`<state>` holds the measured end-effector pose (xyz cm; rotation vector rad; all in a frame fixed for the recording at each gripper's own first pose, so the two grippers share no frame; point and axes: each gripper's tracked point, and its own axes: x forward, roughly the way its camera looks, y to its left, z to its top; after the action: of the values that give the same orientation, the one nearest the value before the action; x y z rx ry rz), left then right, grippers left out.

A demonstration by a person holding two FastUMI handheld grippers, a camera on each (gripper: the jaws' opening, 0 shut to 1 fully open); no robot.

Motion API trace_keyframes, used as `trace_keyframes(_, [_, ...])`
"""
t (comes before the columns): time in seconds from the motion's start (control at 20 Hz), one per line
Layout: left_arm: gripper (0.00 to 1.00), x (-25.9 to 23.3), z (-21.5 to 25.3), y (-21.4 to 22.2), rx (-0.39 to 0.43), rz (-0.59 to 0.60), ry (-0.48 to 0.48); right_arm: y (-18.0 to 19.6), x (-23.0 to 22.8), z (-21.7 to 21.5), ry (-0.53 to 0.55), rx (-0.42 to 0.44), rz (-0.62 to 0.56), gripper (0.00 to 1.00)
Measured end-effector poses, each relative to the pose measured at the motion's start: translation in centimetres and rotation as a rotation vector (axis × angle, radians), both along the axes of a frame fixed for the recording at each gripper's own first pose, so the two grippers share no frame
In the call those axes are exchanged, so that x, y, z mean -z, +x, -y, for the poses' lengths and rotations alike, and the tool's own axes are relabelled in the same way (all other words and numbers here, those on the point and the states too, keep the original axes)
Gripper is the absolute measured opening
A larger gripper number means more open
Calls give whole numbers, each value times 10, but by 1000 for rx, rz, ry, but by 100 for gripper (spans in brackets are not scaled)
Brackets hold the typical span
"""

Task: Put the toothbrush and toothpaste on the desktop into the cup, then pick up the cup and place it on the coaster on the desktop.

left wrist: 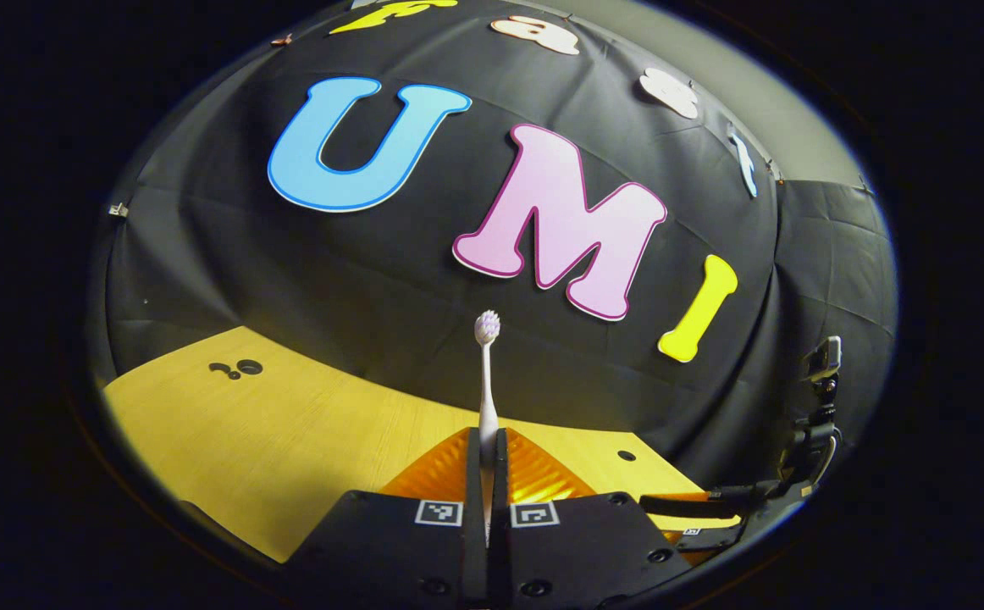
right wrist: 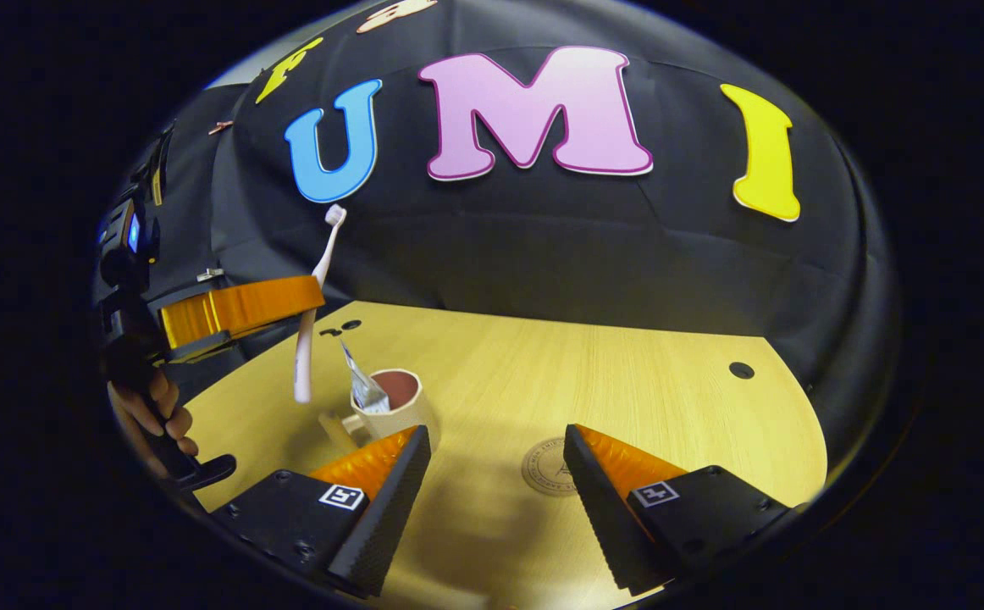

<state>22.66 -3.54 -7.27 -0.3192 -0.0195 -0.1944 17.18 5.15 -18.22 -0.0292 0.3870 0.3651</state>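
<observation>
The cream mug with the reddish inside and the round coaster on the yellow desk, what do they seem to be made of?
The cream mug looks like glazed ceramic: thick rim, smooth matte wall. The round coaster looks like wood or cork, flat, pale tan with a stamped ring; it is too small to tell which.

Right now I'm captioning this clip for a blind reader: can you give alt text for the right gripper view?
The other hand-held gripper holds a toothbrush upright in the air above a cup that already contains the toothpaste. In the foreground, this view's own hand-held gripper is open over the wooden desktop, a round coaster between its fingers.
</observation>
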Motion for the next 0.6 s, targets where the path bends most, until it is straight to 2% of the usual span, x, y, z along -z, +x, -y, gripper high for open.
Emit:
trace_keyframes(0.45, [6, 24, 3, 42, -20, 80, 32, 0, 29, 27, -18, 31, -34, 98])
trace_keyframes(0.6, [7, 32, 0, 49, -34, 97, 71, 1, 39, 32, -19, 38, -53, 97])
